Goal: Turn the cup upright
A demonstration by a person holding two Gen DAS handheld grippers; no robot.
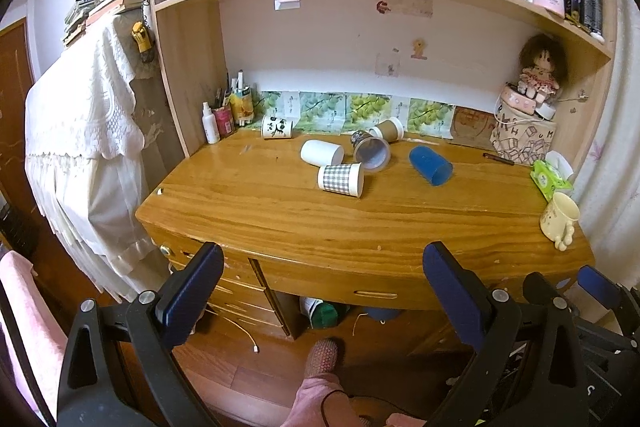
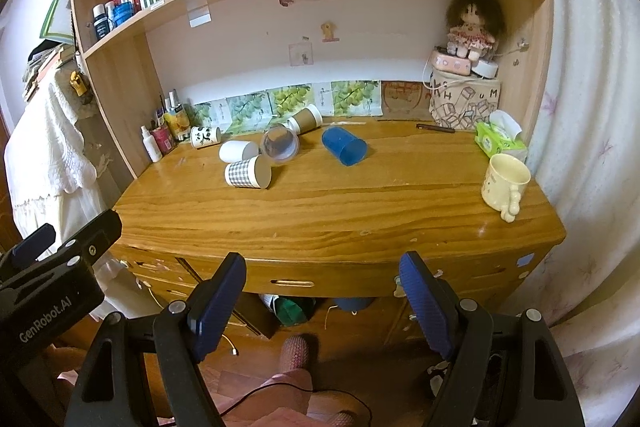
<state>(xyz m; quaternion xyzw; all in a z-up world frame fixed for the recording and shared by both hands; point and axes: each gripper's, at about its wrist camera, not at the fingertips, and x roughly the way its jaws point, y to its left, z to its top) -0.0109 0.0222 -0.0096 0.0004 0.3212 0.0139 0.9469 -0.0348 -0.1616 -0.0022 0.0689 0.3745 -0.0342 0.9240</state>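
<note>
Both tongs are held back from the counter (image 2: 320, 211), in front of its edge. The left tongs (image 1: 324, 291) stand wide apart and grip nothing; the right tongs (image 2: 322, 301) likewise stand wide apart, empty.

Cups lying on their sides, mid-counter:
- blue cup (image 2: 344, 146), mouth toward the camera, interior empty;
- checked cup (image 2: 247, 174), touching the white cup (image 2: 237, 151);
- clear cup (image 2: 280, 143), contents indistinct;
- brown cup (image 2: 305, 119) and panda cup (image 2: 205, 136), near the back wall.

A cream mug (image 2: 505, 183) stands upright at the right edge; its interior bottom is hidden. Items under the counter are cut off.
</note>
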